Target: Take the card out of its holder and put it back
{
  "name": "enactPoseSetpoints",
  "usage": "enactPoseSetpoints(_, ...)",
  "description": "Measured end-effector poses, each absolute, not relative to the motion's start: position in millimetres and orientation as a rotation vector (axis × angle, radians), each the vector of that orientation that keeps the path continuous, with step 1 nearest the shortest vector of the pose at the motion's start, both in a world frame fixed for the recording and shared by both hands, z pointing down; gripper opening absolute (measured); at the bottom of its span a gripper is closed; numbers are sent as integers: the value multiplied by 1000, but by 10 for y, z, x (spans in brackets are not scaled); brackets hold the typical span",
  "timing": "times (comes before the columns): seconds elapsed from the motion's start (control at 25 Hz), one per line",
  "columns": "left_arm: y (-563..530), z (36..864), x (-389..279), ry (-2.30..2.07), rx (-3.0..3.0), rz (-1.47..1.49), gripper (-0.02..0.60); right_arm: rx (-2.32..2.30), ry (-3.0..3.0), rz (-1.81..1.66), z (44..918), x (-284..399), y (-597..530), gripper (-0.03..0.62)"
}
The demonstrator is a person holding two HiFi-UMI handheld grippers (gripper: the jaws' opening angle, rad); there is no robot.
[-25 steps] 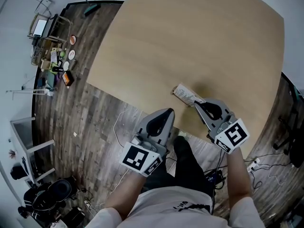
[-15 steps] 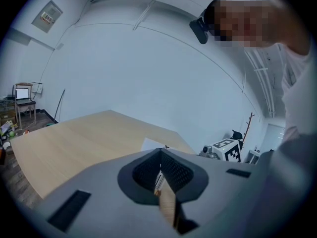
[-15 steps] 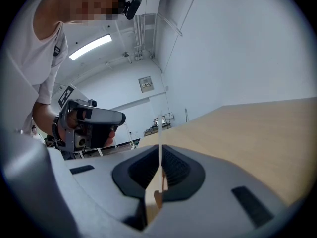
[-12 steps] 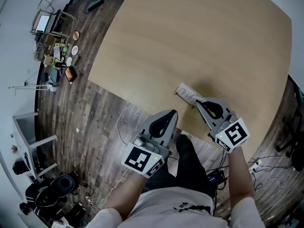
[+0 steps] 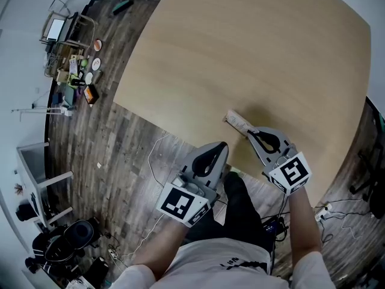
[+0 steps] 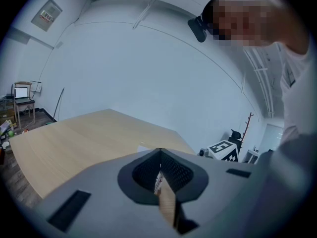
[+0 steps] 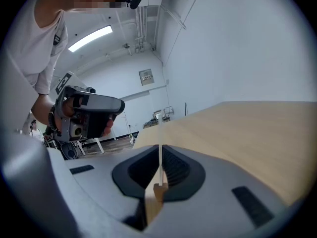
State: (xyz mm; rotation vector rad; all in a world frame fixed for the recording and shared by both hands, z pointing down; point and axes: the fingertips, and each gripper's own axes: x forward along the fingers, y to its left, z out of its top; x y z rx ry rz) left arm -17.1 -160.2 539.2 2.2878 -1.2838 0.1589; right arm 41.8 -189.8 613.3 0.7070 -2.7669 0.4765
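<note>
Your right tongs point(image 5: 248, 131) clamp the card holder point(image 5: 236, 119) above the bench point(image 5: 252, 53): steady it. Open the closed, empty left tongs point(image 5: 223, 145), then pinch the card.

Left tongs point(image 5: 222, 145) pressed together, right tongs point(image 5: 248, 131) clamped on card holder point(image 5: 236, 120).

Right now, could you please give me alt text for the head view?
Seen from above, the person's right claw is shut on a card holder near the near edge of a wooden table. The left claw, shut, is held alongside at that edge.
</note>
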Motion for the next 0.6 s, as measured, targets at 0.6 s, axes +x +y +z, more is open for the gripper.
enactPoseSetpoints(0.6, -1490, 5250, -241, -1266, 2318, 138, 12, 761, -2712, 409, 6054, 395, -1841, 28)
